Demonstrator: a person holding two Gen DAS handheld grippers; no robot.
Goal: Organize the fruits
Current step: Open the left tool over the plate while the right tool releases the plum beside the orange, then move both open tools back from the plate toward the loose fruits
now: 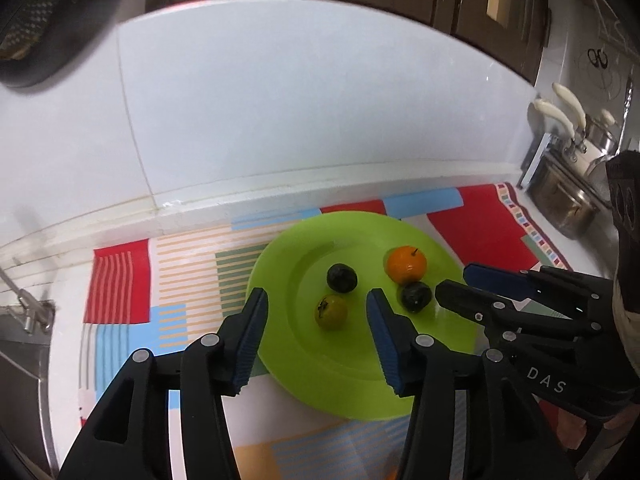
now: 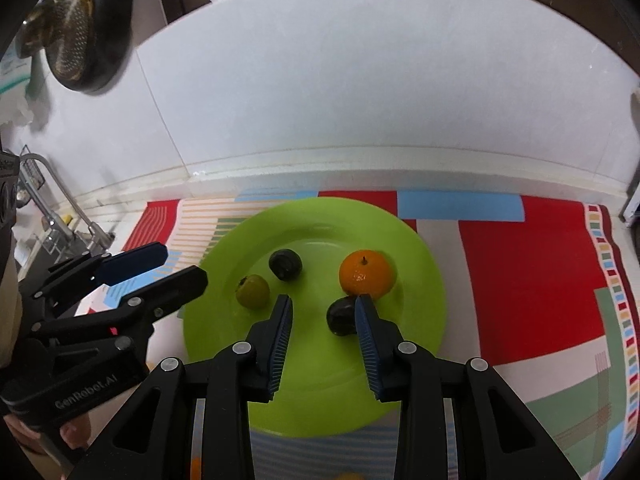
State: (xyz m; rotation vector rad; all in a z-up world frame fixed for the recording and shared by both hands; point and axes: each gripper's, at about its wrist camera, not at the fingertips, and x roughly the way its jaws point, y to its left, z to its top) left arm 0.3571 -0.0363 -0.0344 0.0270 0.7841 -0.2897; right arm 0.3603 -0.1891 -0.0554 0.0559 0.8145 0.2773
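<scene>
while four fruits (image 1: pixel 340 278) lie plated, left hand-held gripper (image 1: pixel 318 304) hovers apart above.

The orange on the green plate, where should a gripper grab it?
Grip the orange across its round middle, coming down from above: its stem points up, and a dark fruit sits close in front, so a low approach from the near side looks crowded.

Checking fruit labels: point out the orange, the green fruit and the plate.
orange (image 2: pixel 365 273), right wrist view, middle of its skin
green fruit (image 1: pixel 331 312), left wrist view, its middle
plate (image 2: pixel 224 344), right wrist view, bare left rim
</scene>
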